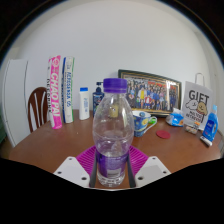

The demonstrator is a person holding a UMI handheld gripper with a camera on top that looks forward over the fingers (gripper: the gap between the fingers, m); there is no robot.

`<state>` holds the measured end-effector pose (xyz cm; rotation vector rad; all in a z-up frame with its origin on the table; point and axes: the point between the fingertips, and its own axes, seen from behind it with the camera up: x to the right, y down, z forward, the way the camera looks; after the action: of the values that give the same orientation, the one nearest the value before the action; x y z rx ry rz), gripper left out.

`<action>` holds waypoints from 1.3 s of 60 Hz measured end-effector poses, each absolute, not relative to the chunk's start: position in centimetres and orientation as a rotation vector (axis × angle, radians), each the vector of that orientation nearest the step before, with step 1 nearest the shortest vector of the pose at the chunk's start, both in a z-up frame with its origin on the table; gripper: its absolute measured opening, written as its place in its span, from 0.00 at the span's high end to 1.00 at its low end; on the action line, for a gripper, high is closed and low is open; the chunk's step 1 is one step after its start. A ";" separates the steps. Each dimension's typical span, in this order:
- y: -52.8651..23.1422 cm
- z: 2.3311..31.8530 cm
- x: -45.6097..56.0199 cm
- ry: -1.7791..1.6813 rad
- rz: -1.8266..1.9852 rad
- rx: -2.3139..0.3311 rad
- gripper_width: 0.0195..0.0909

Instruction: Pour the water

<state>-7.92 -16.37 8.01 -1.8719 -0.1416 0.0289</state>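
The gripper (111,168) has both pink-padded fingers pressed against a clear plastic water bottle with a purple cap and purple label (112,130), held upright above the brown wooden table (45,150). Beyond, a white bag reading "GIFT" (197,103) stands beside a framed picture (150,93).

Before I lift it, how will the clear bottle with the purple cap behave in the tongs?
The bottle looks like thin clear plastic, so it may dent under a hard squeeze. Its wall seems smooth and could slip. It is tall and narrow, so a push near the purple cap may tip it. The tongs stand about its base; it seems gripped.
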 end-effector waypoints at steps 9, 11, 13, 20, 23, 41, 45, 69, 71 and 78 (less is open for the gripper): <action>-16.4 8.3 -8.1 -0.121 0.013 -1.864 0.78; -16.3 8.6 -8.3 -0.121 0.013 -1.864 0.78; -16.1 9.2 -8.8 -0.115 0.019 -1.860 0.78; -14.6 12.7 -11.2 -0.077 0.097 -1.823 0.78; -13.4 14.8 -12.4 -0.050 0.145 -1.807 0.78; -3.1 24.8 -16.0 0.458 0.816 -1.662 0.78; -0.7 25.8 -15.6 0.614 0.991 -1.609 0.78; 8.3 23.0 -13.2 1.294 1.631 -1.276 0.78; 8.5 22.4 -12.8 1.323 1.644 -1.257 0.78; 8.8 21.2 -12.4 1.346 1.628 -1.280 0.78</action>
<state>-12.37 8.79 21.23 -1.2797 1.3459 1.6280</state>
